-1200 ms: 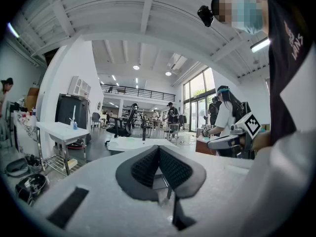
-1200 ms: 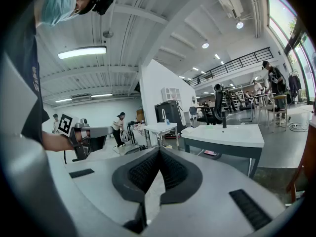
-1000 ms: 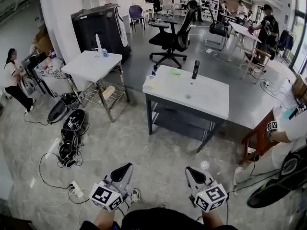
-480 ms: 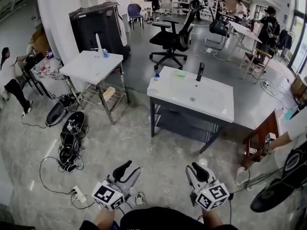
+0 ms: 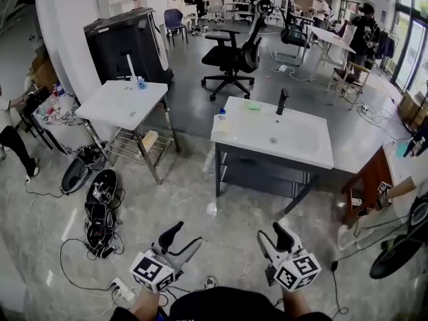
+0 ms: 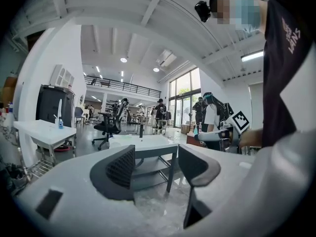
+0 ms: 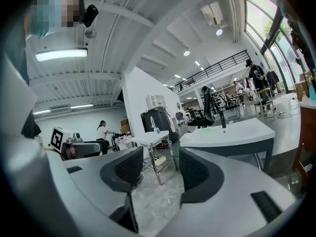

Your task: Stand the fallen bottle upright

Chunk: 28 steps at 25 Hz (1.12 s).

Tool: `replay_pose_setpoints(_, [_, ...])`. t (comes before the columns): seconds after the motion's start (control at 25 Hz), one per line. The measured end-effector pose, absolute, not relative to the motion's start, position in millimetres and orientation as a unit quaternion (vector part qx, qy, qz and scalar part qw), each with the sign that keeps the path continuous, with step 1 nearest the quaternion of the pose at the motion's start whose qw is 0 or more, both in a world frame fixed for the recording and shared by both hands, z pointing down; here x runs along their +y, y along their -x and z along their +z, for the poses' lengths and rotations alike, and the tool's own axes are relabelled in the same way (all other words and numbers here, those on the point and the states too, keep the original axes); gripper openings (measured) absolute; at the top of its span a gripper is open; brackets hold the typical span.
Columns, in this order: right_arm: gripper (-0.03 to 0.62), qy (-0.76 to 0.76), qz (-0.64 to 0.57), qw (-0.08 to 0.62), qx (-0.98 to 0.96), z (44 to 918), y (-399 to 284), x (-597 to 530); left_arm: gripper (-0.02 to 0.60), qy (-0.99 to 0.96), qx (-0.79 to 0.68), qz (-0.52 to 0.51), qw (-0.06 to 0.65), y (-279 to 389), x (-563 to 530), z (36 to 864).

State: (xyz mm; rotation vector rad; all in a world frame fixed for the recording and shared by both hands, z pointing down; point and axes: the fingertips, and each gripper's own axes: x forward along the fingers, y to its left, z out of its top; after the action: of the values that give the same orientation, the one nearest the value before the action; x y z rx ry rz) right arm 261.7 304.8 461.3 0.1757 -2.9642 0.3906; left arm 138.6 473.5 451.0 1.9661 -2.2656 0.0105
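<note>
Underfoot, the floor (image 5: pixel 200 199) is glossy grey marbled stone that mirrors the ceiling lights. Mid-room stands a white table (image 5: pixel 294 146) on a dark frame with a lower shelf. A black upright post (image 5: pixel 282 101) and a small green thing (image 5: pixel 253 105) sit at its far edge. What looks to be the bottle (image 5: pixel 219 119), a pale shape with a blue tip, lies at the left end of this table, too small to make out further.

To the left a second white table (image 5: pixel 114 105) on a metal frame carries a small blue container (image 5: pixel 141 82). Behind it are a black cabinet (image 5: pixel 127 42) and a broad white pillar (image 5: pixel 67 32). A black office chair (image 5: pixel 234 52) stands beyond the tables, and desks and people fill the far end. Tall windows line the right wall. Cables, a power strip (image 5: pixel 124 288) and dark bags (image 5: pixel 99 202) lie on the floor at the near left, and a red-brown wooden stand (image 5: pixel 368 182) is at the right.

Near the bottom edge, well apart from the table, the left gripper (image 5: pixel 182 236) and right gripper (image 5: pixel 272 235) point toward it. Both have just been opening. Each claw is spread wide with nothing between its ribbed pads (image 6: pixel 121 167), only floor and table beyond.

Each marker cube (image 5: pixel 150 271) carries black-and-white square codes and no words. In the left gripper view, white lettering (image 6: pixel 291 31) runs down a dark shirt, too skewed to read surely.
</note>
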Motion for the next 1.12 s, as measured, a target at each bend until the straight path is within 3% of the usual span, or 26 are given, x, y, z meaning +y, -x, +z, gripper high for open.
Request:
replay_pose_setpoints(0.64, [0.218, -0.082, 0.143, 0.098, -0.981, 475, -204, 306, 0.268, -0.665, -0.738, -0.031, 0.113, -73, 474, 481])
replay_pose_setpoints(1.12, [0.218, -0.053, 0.149, 0.094, -0.983, 477, -125, 220, 0.268, -0.650, -0.751, -0.025, 0.110, -3, 388, 475])
